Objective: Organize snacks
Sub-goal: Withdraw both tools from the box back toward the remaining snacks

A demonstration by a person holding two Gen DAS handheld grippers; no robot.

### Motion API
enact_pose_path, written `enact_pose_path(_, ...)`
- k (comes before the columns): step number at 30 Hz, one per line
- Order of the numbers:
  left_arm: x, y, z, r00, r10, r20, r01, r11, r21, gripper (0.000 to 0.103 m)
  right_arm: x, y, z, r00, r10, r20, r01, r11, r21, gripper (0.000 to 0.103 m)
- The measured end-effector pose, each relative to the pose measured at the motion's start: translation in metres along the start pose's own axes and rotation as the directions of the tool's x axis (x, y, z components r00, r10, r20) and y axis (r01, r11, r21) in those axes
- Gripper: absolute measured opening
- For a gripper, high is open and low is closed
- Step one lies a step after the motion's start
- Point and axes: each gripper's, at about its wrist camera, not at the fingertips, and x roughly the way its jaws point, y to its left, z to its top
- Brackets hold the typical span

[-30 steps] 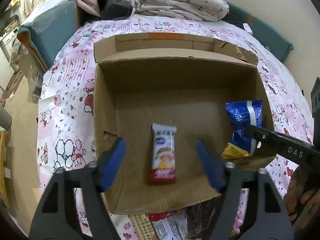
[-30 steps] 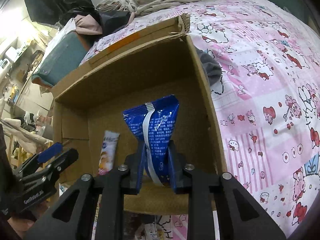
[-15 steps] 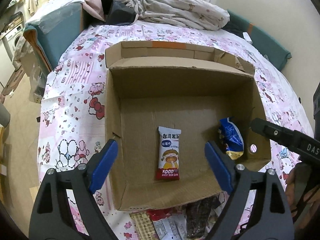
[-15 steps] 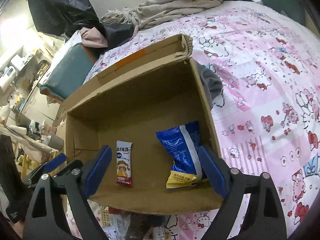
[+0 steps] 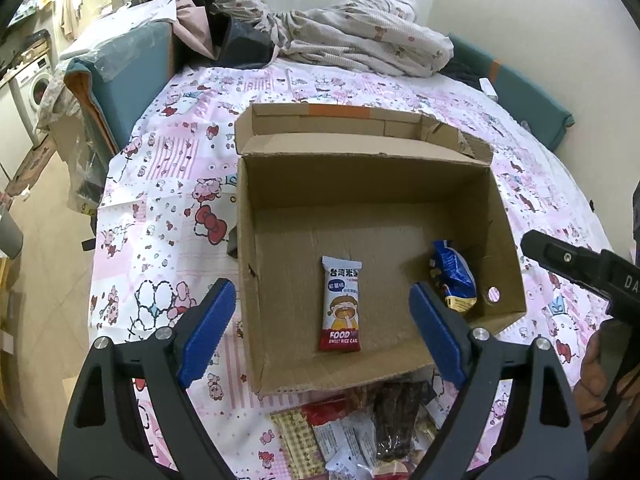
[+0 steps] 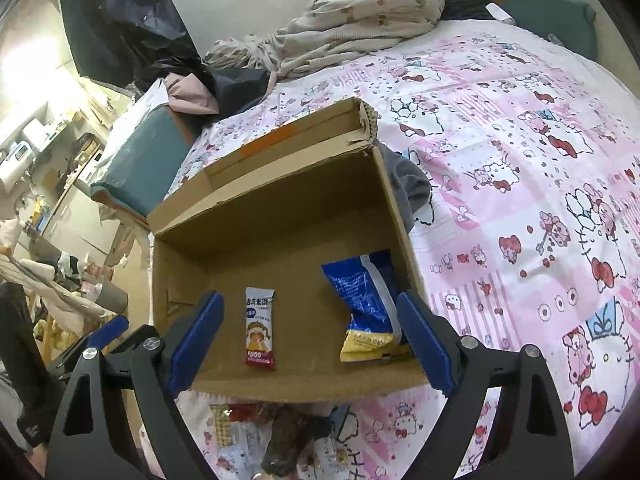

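Observation:
An open cardboard box (image 5: 504, 216) (image 6: 280, 184) sits on the bed. Inside lie a white and red rice cake packet (image 5: 341, 304) (image 6: 260, 328) near the middle and a blue and yellow snack bag (image 5: 454, 276) (image 6: 366, 304) against the right wall. My left gripper (image 5: 320, 332) is open and empty above the box's near edge. My right gripper (image 6: 310, 340) is open and empty, also above the near edge, with the blue bag just inside its right finger. A pile of loose snack packets (image 5: 360, 428) (image 6: 280, 436) lies on the bed in front of the box.
The bed has a pink cartoon-print sheet (image 5: 160, 208) (image 6: 520, 160). Crumpled bedding (image 5: 360, 40) and dark bags lie at the far end. A teal cushion (image 5: 116, 80) stands at the left edge, with floor and clutter beyond. The right gripper's arm (image 5: 580, 268) shows at the right.
My right gripper opened and let go of the blue bag, which now lies in the box. Both grippers pulled back and up from the box.

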Motion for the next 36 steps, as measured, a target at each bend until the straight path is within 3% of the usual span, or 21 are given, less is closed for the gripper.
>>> enact_pose_path(16,-0.039,0.022,-0.022,1.000,0.015,0.008,-0.015,0.999,-0.051,0.086,-0.034,-0.006,-0.036,0.999,0.002,-0.044,0.000,0.999,0.041,0.091)
enact_pose_path(28,-0.046,0.039,-0.066,0.992,0.023,-0.122,-0.038,0.991,-0.125,0.086,-0.032,-0.013,-0.091,0.978,0.009,-0.206,0.009,0.996,0.087,0.091)
enact_pose_path(36,-0.031,0.049,-0.084,0.981,0.011,-0.196,-0.050,0.979,-0.197,0.086,-0.026,-0.020,-0.098,0.973,0.046,-0.228,-0.005,0.984,0.177,0.091)
